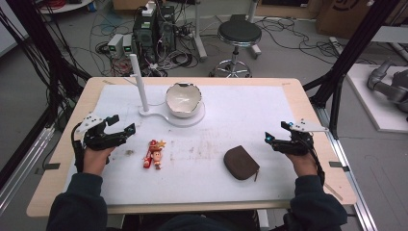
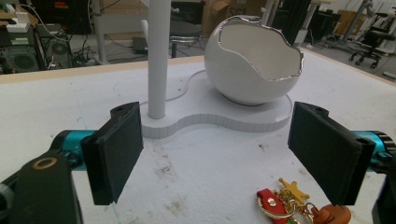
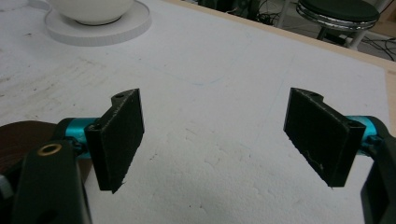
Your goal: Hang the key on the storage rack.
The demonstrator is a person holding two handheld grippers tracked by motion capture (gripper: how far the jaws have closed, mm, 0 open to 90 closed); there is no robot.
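Both tongs wide apart, nothing held. My left gripper (image 1: 118, 129) hovers just left of the keychain charm (image 1: 154, 154), lying mid-mat w/ the egg-shaped bowl (image 1: 183, 99) beyond. Best: drop low, straddle the charm's body, not its rings. Right gripper (image 1: 278, 139) idles near the brown pouch (image 1: 241, 162).

Open tabletop (image 1: 250, 120) between both claws
Ahead of the left claw (image 1: 122, 126), post (image 1: 138, 82) and bowl (image 1: 183, 99) block; keychain (image 1: 155, 154) and pouch (image 1: 241, 162) lie mid-mat.

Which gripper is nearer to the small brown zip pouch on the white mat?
Right. The right gripper is just right of the brown zip pouch and slightly beyond it; the left gripper sits far to the pouch's left, past the toy keychain.
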